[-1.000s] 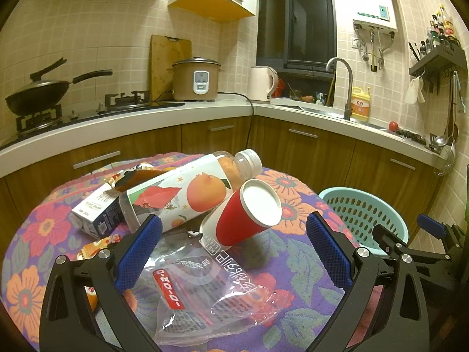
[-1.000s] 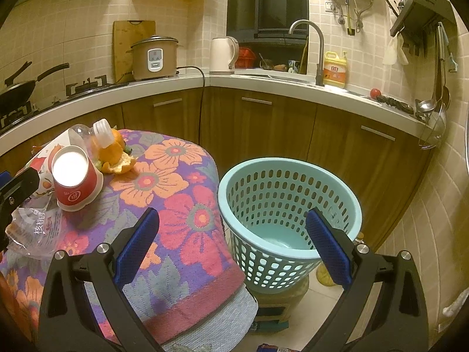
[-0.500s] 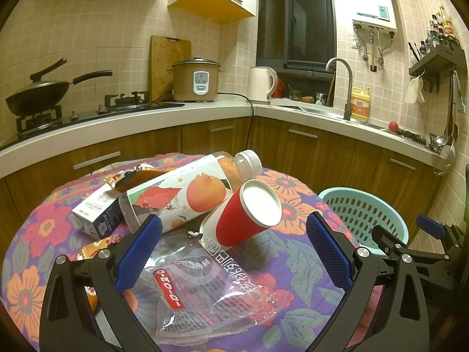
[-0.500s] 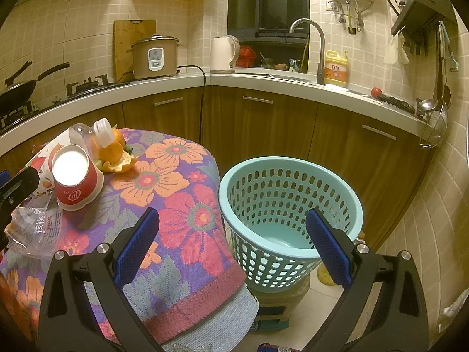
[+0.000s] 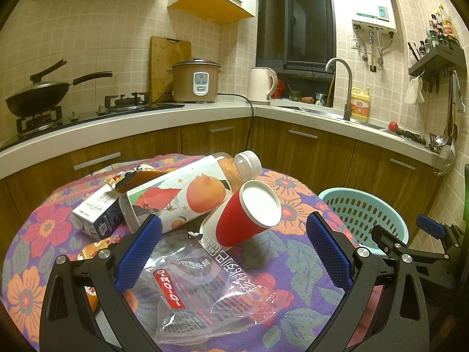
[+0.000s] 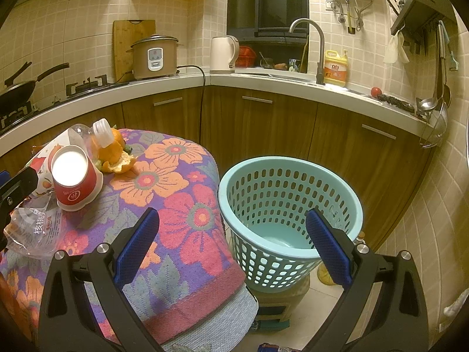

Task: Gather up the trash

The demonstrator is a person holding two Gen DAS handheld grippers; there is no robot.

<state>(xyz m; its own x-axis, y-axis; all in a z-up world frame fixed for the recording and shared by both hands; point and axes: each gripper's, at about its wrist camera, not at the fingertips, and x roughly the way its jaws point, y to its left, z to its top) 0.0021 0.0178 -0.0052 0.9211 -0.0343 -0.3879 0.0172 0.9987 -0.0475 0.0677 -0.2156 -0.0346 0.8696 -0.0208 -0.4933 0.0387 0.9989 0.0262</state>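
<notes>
Behind bottle [image 6: 74,135], orange peel [image 6: 115,158] in right view only, carton [image 5: 95,215] left-view only

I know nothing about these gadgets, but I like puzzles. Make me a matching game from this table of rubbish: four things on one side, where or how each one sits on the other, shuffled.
Things
1. red paper cup
2. plastic bottle
3. clear plastic bag
4. turquoise basket

States
A. lying flat on the floral cloth, between the left gripper's open fingers
B. beside the table, nothing in it
C. on its side, propped on a small carton
D. tipped over, white inside facing the camera

Pairs: 1-D, 2-C, 3-A, 4-B
</notes>
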